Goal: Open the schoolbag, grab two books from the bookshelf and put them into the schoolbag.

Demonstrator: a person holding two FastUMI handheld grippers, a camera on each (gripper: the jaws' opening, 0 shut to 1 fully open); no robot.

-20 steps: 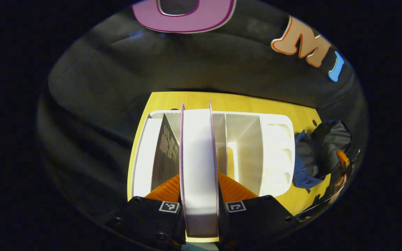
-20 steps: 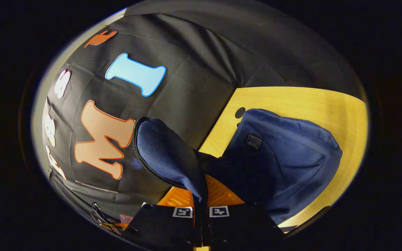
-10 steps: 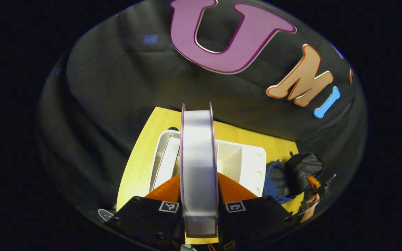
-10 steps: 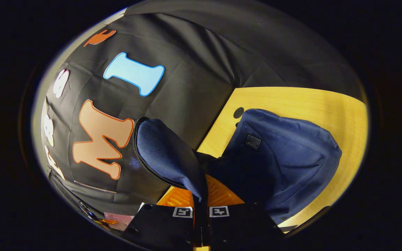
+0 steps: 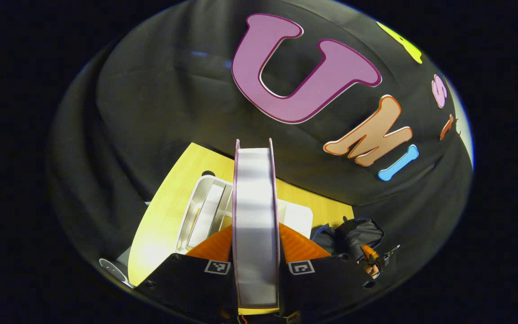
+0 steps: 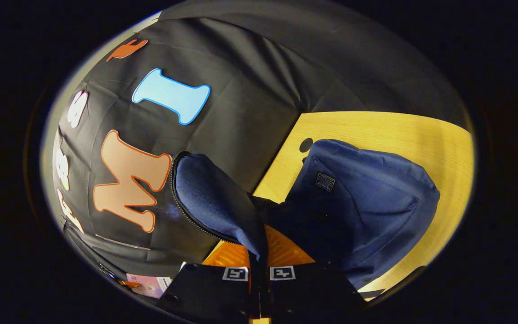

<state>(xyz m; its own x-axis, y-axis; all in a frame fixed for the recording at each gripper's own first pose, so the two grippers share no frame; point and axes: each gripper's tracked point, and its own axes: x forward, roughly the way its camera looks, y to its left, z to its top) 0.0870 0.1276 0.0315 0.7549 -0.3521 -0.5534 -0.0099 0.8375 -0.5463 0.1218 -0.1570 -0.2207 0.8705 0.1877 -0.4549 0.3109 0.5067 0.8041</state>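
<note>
- We count one book (image 5: 256, 225) in the left hand-held gripper (image 5: 256, 265). Both fingers press on its two covers, and its white page edge faces the camera.
- The book is raised above the white bookshelf (image 5: 200, 211), which stands on the yellow table (image 5: 160, 225). We see one more flat white item, apparently a book, upright in the shelf's left compartment; we cannot tell whether others stand behind the held book.
- In the left gripper view, one dark schoolbag lies to the right of the bookshelf, with the other gripper at it.
- In the right gripper view, the right hand-held gripper (image 6: 259, 265) is closed on the schoolbag flap (image 6: 214, 202), pinching its zippered edge and holding it upright.
- We count one blue schoolbag (image 6: 367, 202), resting on the table (image 6: 376, 130) near the corner, just right of the lifted flap.
</note>
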